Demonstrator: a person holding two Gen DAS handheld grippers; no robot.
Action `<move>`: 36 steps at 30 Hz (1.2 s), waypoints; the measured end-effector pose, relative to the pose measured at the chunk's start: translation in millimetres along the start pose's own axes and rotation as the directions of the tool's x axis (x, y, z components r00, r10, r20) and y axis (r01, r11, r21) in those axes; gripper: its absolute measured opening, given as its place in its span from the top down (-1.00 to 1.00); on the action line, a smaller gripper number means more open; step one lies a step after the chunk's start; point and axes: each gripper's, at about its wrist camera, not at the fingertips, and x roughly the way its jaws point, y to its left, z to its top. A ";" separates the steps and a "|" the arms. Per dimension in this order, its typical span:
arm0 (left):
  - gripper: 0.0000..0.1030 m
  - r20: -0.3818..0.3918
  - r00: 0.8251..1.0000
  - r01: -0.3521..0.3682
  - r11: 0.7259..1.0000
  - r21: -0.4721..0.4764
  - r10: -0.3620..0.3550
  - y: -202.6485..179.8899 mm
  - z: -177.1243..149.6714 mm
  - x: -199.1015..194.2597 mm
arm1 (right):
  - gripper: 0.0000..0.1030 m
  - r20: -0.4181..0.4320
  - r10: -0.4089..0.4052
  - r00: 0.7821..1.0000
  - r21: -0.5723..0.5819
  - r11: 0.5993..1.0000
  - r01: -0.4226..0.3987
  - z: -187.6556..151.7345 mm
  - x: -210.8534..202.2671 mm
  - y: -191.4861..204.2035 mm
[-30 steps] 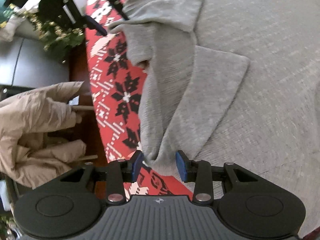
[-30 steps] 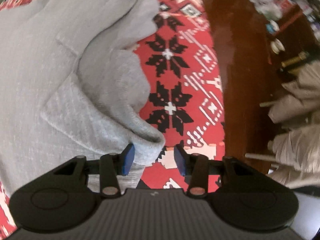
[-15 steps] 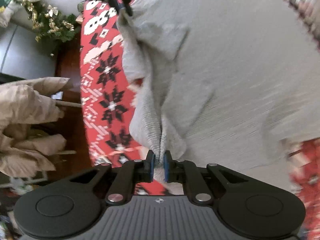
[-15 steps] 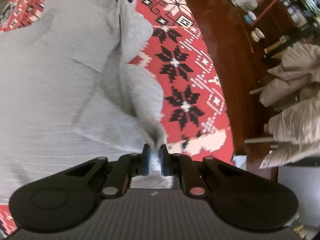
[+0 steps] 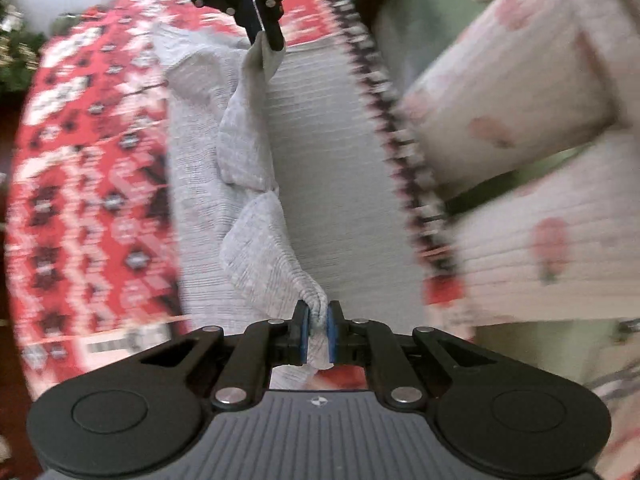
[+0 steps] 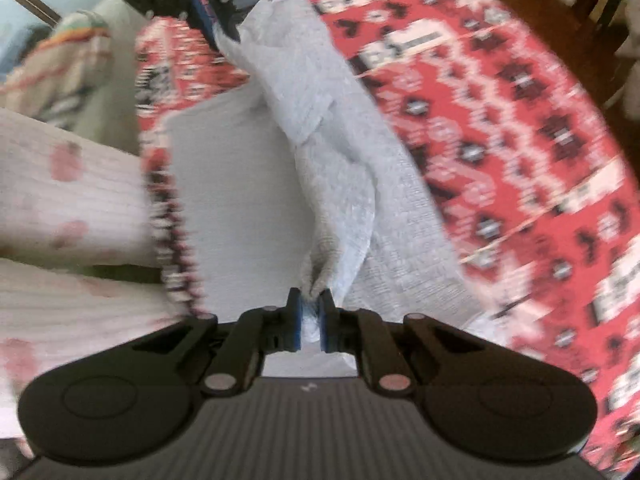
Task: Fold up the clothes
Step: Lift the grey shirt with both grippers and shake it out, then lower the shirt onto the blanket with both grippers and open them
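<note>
- While both views are blurry, the left gripper [image 5: 317,334] is plainly pinched tight on a bunch of grey cloth, right at its blue pads.
- Same w/ the right gripper [image 6: 308,326]: closed on another bit of that cloth edge.
- Each one shows up at the top of the other's view, so they hold two ends of one edge.
- Between them the grey sweater [image 5: 256,208] edge is lifted and a bit twisted (like a rope), above the flat part of the sweater.
- That flat part lies on the red patterned cloth [image 5: 92,184].
- Near the sweater's other side is a pale ribbed fabric w/ pink spots [image 5: 532,216].
- My guess: a fold is mid-way. The raised edge isn't laid down, so the sweater isn't neat yet. How many folds are left, can't tell.
</note>
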 end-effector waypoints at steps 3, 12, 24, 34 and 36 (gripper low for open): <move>0.83 0.001 0.998 0.066 0.997 -0.049 -0.066 -0.8 1.7 8.4 | 0.84 -0.010 0.110 0.994 0.013 0.994 -0.110 -3.6 2.1 11.8; 0.83 -0.045 0.999 -0.034 0.893 -0.448 0.015 108.3 -39.1 56.0 | 0.84 0.044 -0.001 0.999 0.240 0.971 -0.010 18.6 17.1 -89.7; 0.84 -0.107 0.979 -0.203 0.809 -0.551 0.173 176.5 -67.7 68.8 | 0.85 0.004 -0.230 0.973 0.355 0.910 0.214 56.3 24.5 -185.4; 0.84 -0.133 0.958 -0.285 0.777 -0.561 0.255 221.6 -76.7 56.7 | 0.85 0.021 -0.319 0.947 0.411 0.866 0.283 69.8 -6.3 -244.7; 0.84 -0.140 0.953 -0.301 0.770 -0.562 0.270 230.9 -78.6 54.9 | 0.85 0.017 -0.320 0.947 0.409 0.867 0.285 75.4 -3.6 -251.3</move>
